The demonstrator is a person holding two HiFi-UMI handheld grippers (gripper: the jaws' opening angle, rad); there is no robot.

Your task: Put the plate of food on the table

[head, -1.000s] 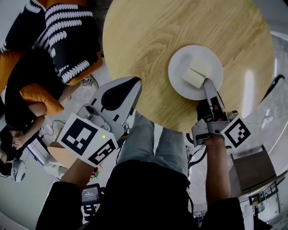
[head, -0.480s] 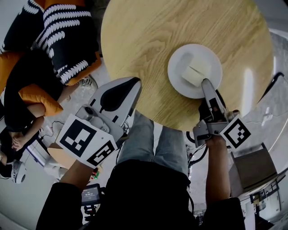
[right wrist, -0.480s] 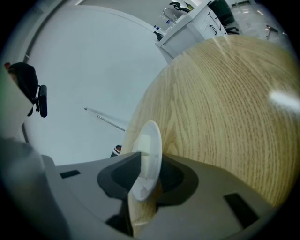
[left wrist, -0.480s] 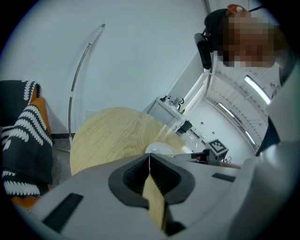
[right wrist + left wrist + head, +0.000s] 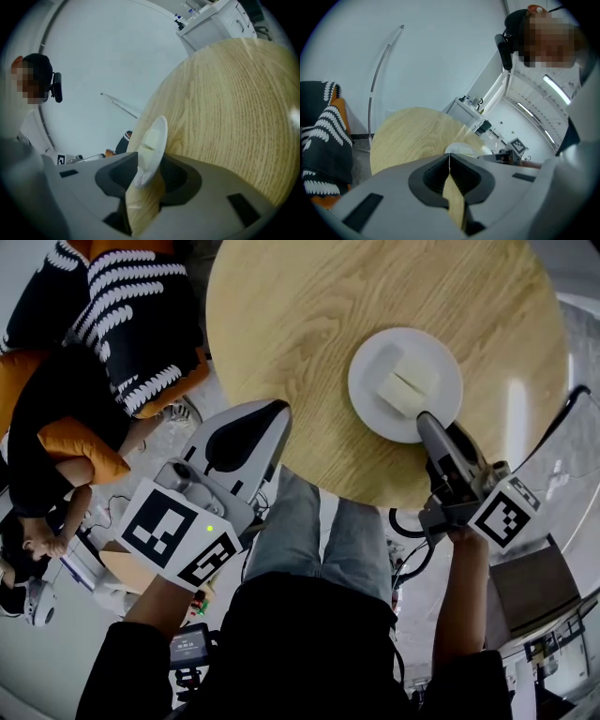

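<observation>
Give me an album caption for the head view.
Right gripper, jaws opening around the rim of the plate of food resting on the round wooden table.

You had no word, number or brand that could be read anywhere in these views. The only printed signs were black-and-white square markers, blocky code patterns without letters or digits, which stood on the faces of the left cube (image 5: 178,535) and the right cube (image 5: 506,514) that you carried. The small screen (image 5: 192,643) below your left arm was too small for anything on it to be made out.
</observation>
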